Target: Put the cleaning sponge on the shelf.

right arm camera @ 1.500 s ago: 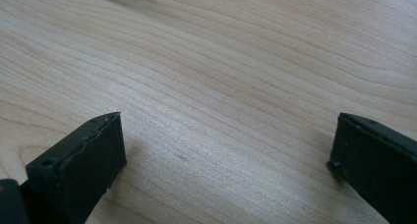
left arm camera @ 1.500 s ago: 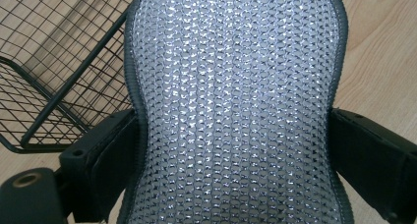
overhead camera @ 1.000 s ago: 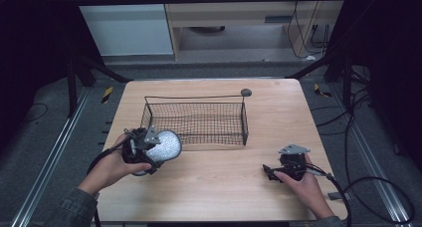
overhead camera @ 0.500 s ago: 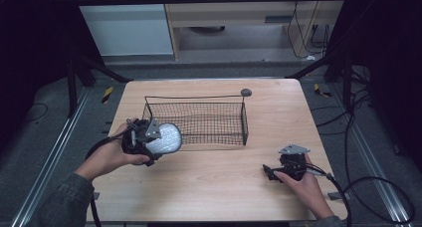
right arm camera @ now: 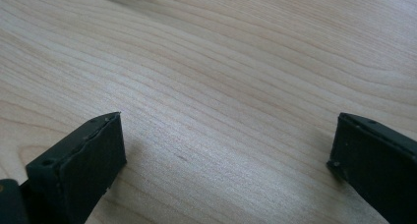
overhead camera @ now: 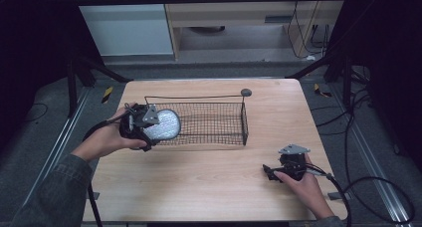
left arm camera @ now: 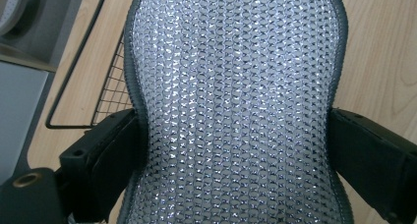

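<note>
My left gripper [overhead camera: 149,123] is black with a grey three-cornered plate on top and a black cable trailing off it. My right gripper [overhead camera: 271,172] matches: black body, grey plate, black cable looping away. Jaws are flat black blocks with small screw holes. Both my sleeves are dark grey-green.

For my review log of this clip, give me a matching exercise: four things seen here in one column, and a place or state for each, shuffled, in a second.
Things:
1. silver scrubbing pad
2. wire basket
3. right hand-held gripper
4. small dark disc

Places or states:
A. jaws open, low over bare wood
B. on the table beyond the basket's far right corner
C. clamped in the left hand-held gripper
D. standing mid-table, black mesh

Pairs: 1-C, 2-D, 3-A, 4-B
</note>
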`<state>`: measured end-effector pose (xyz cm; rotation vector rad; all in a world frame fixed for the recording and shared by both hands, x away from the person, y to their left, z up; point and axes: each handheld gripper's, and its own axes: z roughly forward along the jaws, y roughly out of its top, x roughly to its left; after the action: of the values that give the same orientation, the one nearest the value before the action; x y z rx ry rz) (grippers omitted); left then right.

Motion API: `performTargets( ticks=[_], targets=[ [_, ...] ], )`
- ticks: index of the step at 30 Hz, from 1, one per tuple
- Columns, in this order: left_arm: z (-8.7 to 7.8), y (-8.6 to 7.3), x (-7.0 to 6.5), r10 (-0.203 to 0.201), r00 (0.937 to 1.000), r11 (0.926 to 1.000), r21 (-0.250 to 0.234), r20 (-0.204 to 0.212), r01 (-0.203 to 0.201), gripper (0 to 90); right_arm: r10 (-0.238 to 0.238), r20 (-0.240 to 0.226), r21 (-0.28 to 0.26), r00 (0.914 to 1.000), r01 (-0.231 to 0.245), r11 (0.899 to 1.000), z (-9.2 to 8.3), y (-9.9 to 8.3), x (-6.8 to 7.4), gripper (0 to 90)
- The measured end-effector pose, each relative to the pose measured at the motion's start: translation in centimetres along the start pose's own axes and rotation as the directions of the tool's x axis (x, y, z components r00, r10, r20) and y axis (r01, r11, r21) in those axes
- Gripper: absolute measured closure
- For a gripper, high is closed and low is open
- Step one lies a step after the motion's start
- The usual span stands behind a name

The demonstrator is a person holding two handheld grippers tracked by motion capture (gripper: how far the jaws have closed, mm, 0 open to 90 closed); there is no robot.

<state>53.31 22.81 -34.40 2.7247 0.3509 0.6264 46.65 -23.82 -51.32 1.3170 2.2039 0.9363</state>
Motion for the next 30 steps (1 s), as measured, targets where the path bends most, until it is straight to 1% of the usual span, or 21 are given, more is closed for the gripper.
performTargets(
  ticks=[9, 13, 16, 21, 23, 24, 26, 30],
  targets=[
    [0.5, 0.4, 1.3, 0.03, 0.9995, 0.9994, -0.017, 0.003, -0.03, 7.3, -0.001, -0.001, -0.001, 1.0, 0.001, 1.0, 0.0, 0.0, 0.0, 0.4],
    [1.2, 0.5, 1.9, 0.033, 0.9994, 0.9994, -0.012, 0.007, -0.033, 7.2, 0.0, 0.0, -0.001, 1.0, 0.0, 1.0, 0.0, 0.0, 0.0, 0.4],
    [1.2, 0.5, 2.2, 0.033, 0.9995, 0.9994, -0.007, 0.003, -0.033, 7.3, 0.0, 0.0, -0.001, 1.0, 0.0, 1.0, 0.0, 0.0, 0.0, 0.4],
    [1.3, 0.6, 2.8, 0.045, 0.999, 0.9989, -0.01, 0.001, -0.045, 7.3, 0.001, 0.001, 0.0, 1.0, -0.001, 1.0, 0.0, 0.0, 0.0, 0.4],
    [1.3, 0.7, 2.9, 0.046, 0.9989, 0.9988, -0.016, 0.004, -0.046, 7.3, 0.001, 0.001, 0.0, 1.0, -0.001, 1.0, 0.0, 0.0, 0.0, 0.4],
    [1.4, 0.9, 3.2, 0.051, 0.9986, 0.9983, -0.028, 0.011, -0.051, 7.3, 0.001, 0.001, 0.0, 1.0, -0.001, 1.0, 0.0, 0.0, 0.0, 0.4],
    [1.7, 1.2, 3.4, 0.051, 0.9986, 0.9982, -0.033, 0.016, -0.05, 7.2, 0.0, 0.001, 0.0, 1.0, 0.0, 1.0, 0.0, 0.0, 0.0, 0.4],
    [2.5, 1.6, 4.1, 0.06, 0.9977, 0.9978, -0.031, 0.032, -0.059, 7.2, 0.002, 0.0, 0.0, 1.0, -0.002, 1.0, 0.0, 0.0, 0.0, 0.4]
  ],
)
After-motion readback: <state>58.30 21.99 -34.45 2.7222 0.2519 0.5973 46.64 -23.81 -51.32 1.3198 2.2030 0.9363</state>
